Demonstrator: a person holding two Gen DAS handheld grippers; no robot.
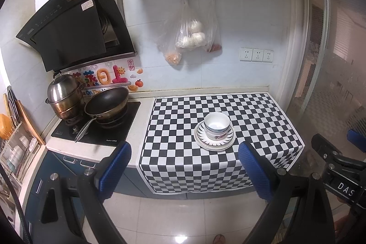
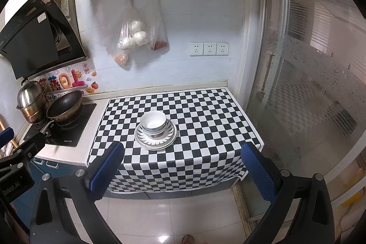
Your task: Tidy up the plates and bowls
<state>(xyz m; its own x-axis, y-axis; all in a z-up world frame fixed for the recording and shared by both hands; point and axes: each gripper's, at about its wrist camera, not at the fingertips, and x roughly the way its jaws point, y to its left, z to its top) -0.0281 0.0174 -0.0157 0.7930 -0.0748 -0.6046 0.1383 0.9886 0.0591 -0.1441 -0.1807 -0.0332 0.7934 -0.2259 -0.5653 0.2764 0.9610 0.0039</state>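
On the worktop, near the middle of a black-and-white checkered cloth (image 1: 228, 104), stands a small stack of crockery: two bowls (image 1: 216, 124) nested one inside the other, resting on two plates (image 1: 214, 141), the patterned upper plate sitting on a plain white one. Both grippers hang back over the floor in front of the cabinet, well apart from the stack. From the left gripper (image 1: 184, 172) the stack lies at about one o'clock; from the right gripper (image 2: 183, 172) it lies at about eleven o'clock. Each has its jaws spread wide and holds nothing. A stove with a wok (image 1: 106, 101) and a steel pot (image 1: 64, 95) sits at nine o'clock from the stack, clear of it. The dishes look like glazed ceramic, so they should be stiff, fairly heavy for their size, slick under the blue pads and quick to chip if knocked together. A sensible hold on a bowl would be across its rim wall, one finger inside and one outside; a plate would best be pinched at its raised edge. Lifting the top bowl straight up seems wise, since a nested bowl may drag its neighbour along.
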